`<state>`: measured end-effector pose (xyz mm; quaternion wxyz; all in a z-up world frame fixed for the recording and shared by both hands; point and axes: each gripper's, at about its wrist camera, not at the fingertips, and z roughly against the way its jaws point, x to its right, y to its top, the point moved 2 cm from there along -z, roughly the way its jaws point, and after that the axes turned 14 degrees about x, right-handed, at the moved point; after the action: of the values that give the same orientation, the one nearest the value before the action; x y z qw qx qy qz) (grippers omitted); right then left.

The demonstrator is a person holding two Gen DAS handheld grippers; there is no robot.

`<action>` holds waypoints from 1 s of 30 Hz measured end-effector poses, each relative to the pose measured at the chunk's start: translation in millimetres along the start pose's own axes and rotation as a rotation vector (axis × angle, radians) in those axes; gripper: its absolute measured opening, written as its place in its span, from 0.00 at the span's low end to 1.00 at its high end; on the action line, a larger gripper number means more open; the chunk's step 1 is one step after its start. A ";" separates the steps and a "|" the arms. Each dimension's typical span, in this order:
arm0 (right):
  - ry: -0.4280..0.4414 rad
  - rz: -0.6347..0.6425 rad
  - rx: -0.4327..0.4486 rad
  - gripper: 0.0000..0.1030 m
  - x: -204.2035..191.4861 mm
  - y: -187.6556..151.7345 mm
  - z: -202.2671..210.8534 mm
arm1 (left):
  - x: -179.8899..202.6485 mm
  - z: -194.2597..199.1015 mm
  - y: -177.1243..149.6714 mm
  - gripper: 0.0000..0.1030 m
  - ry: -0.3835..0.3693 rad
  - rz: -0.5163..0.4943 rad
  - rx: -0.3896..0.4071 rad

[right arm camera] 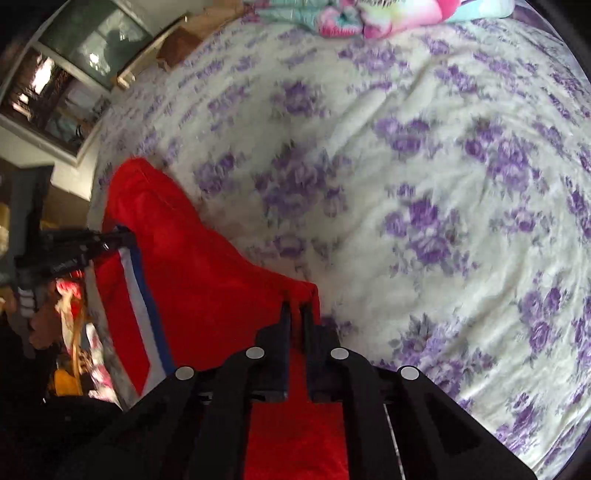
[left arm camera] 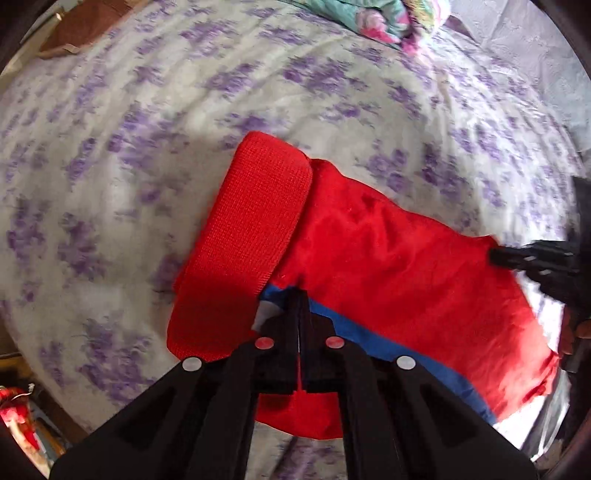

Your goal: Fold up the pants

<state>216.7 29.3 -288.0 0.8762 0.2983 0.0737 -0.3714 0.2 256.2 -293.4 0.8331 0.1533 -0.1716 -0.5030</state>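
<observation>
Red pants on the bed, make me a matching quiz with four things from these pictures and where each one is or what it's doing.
Things:
1. pants
2. bedsheet
3. colourful blanket
4. left gripper

States:
A. bunched at the far end of the bed
B. shut on fabric by the blue stripe
C. white with purple flowers
D. red, held up by both grippers

Pairs: 1-D, 2-C, 3-A, 4-B

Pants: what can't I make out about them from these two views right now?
- Left wrist: near edge of the pants is hidden behind the left claw.
- Left wrist: right claw is cut off by the frame edge.
- Right wrist: lower pants run under the right claw; the bedsheet is blurred.
</observation>
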 end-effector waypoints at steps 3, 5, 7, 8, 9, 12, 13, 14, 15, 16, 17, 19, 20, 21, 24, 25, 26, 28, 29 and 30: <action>-0.014 0.047 0.004 0.06 -7.5 8.5 -5.7 | -8.3 -2.8 4.5 0.02 0.039 0.002 0.002; -0.046 0.058 -0.058 0.06 -5.9 6.1 -29.3 | -10.1 -6.2 6.1 0.02 0.041 -0.002 -0.009; -0.028 -0.002 -0.065 0.06 1.2 6.0 -35.1 | -6.4 -7.1 7.9 0.02 0.053 -0.033 -0.013; -0.010 -0.049 -0.072 0.09 5.4 7.6 -32.2 | -4.4 -6.0 8.0 0.02 0.054 -0.056 -0.015; -0.009 -0.083 -0.071 0.15 9.1 9.1 -25.1 | -5.0 -3.6 8.0 0.02 0.047 -0.060 -0.018; -0.033 -0.103 0.011 0.21 13.8 7.4 26.9 | -7.2 17.2 10.6 0.01 0.027 -0.041 -0.013; -0.044 -0.108 0.046 0.22 15.9 4.5 48.5 | -5.3 28.1 11.7 0.03 0.050 -0.059 0.008; -0.073 -0.121 0.093 0.30 20.7 -2.8 77.2 | -0.2 42.2 12.8 0.06 0.083 -0.096 0.041; -0.111 -0.143 0.137 0.41 26.1 -13.5 102.4 | 7.4 54.9 13.8 0.10 0.086 -0.131 0.070; -0.151 -0.179 0.177 0.43 33.5 -26.1 126.8 | 18.3 64.5 15.3 0.14 0.064 -0.153 0.091; -0.192 -0.225 0.207 0.44 43.5 -45.7 152.7 | 32.7 75.4 17.1 0.16 0.008 -0.170 0.112; -0.262 -0.325 0.246 0.44 61.4 -88.4 191.7 | 63.0 82.7 17.3 0.31 -0.097 -0.190 0.128; -0.303 -0.388 0.266 0.44 69.6 -114.1 210.2 | 87.6 79.7 18.7 0.35 -0.166 -0.213 0.121; -0.335 -0.445 0.279 0.45 74.7 -137.9 223.2 | 109.3 74.1 16.0 0.37 -0.203 -0.245 0.111; -0.422 -0.627 0.301 0.46 84.4 -215.3 260.6 | 176.1 39.6 1.2 0.37 -0.231 -0.374 0.049; -0.442 -0.696 0.317 0.48 85.3 -243.3 272.2 | 189.3 28.3 -3.8 0.37 -0.239 -0.390 0.028; -0.452 -0.756 0.333 0.55 87.4 -268.9 282.4 | 203.7 13.1 -8.5 0.37 -0.243 -0.401 -0.003; -0.455 -0.876 0.360 0.63 80.4 -313.2 290.9 | 218.8 -13.7 -13.4 0.30 -0.224 -0.402 -0.055; -0.442 -0.927 0.370 0.65 76.5 -329.5 286.4 | 222.2 -21.8 -16.3 0.29 -0.216 -0.398 -0.072; -0.420 -0.978 0.380 0.67 73.0 -345.9 283.7 | 224.4 -30.0 -18.0 0.29 -0.206 -0.393 -0.087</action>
<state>2.3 -367.8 -245.3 0.5289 0.3015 -0.0408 -0.7923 96.9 50.7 -298.3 0.7031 0.0956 -0.2006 -0.6755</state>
